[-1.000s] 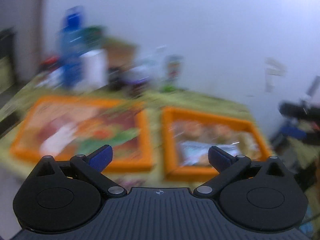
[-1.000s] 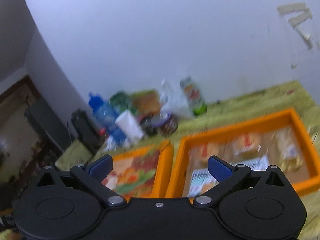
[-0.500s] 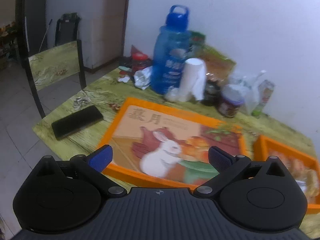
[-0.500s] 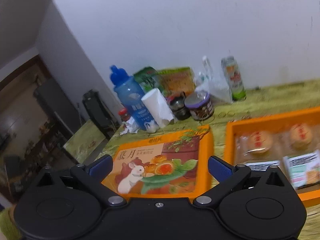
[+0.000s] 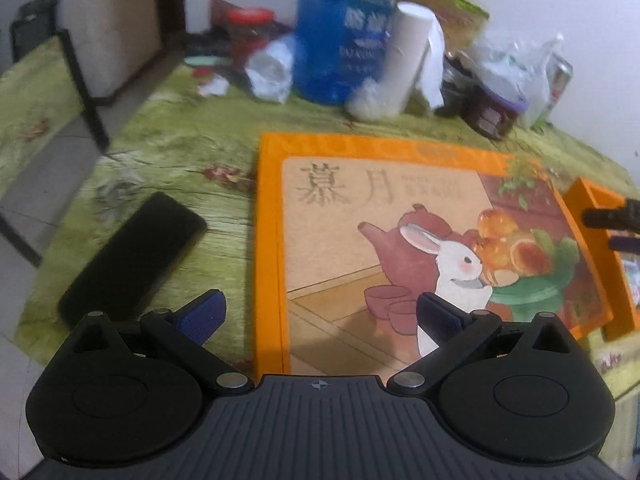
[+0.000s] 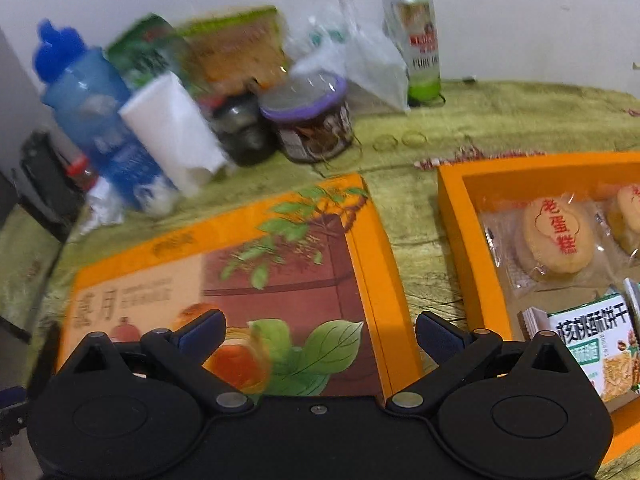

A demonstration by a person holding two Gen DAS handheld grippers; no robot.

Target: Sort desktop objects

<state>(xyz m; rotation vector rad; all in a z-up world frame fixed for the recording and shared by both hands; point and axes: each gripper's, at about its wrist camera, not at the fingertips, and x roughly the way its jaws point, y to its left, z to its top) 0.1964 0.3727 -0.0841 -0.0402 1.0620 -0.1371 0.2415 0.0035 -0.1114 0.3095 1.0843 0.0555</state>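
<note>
Risk comes mostly from the crowded back of the table: the blue water bottle (image 5: 344,28), the leaning white paper roll (image 5: 404,60), the purple-lid jar (image 6: 308,120) and the tall can (image 6: 416,40) stand very close together, so a reach for one could knock its neighbour over, I think. The left gripper (image 5: 320,312) has its fingers spread wide and holds nothing; the right gripper (image 6: 320,328) is also spread and empty. The orange box lid (image 5: 420,248) with the rabbit picture lies flat just beside the open orange box (image 6: 472,240) of wrapped cakes. A black phone (image 5: 132,256) lies near the table edge and may slide off. The surface is a green patterned cloth (image 5: 180,152); a chair (image 5: 44,80) and a white wall are behind.
</note>
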